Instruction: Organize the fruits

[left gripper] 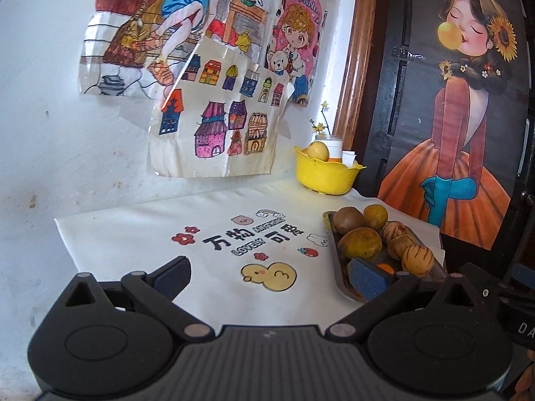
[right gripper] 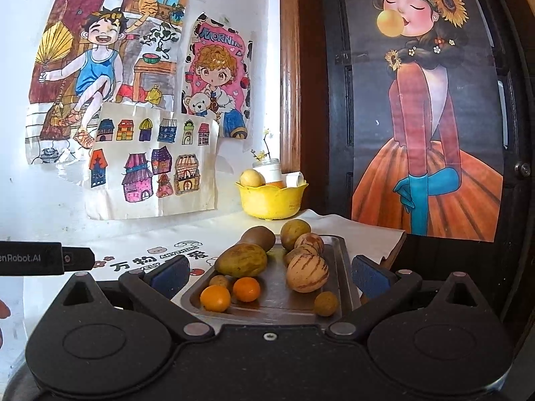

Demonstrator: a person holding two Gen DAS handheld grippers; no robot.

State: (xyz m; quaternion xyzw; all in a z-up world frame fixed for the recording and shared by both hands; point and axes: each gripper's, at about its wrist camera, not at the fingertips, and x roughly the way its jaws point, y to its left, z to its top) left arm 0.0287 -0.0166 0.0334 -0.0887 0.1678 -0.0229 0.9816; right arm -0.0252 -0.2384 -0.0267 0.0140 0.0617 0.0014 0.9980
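Hovering over near edge of metal tray (right gripper: 344, 267), right gripper (right gripper: 267, 275) spread wide, grasping nothing. Left gripper (left gripper: 269, 275) likewise released, empty, lower centre of its frame, above printed cloth (left gripper: 140, 234) beside tray. Fruit on tray: two small oranges (right gripper: 230, 294) nearest, striped melon (right gripper: 307, 272) right of them, mango (right gripper: 240, 260) and kiwi (right gripper: 259, 237) behind. Yellow bowl (right gripper: 271, 200) further back, centre frame, already holding pale round fruit (right gripper: 252, 178). Step judged: choosing next fruit. Next move calls for lowering onto orange, closing, carrying to bowl.

The tray (right gripper: 344, 267) of fruit lies on the tablecloth (left gripper: 140, 234), with the bowl (right gripper: 271, 200) behind it.
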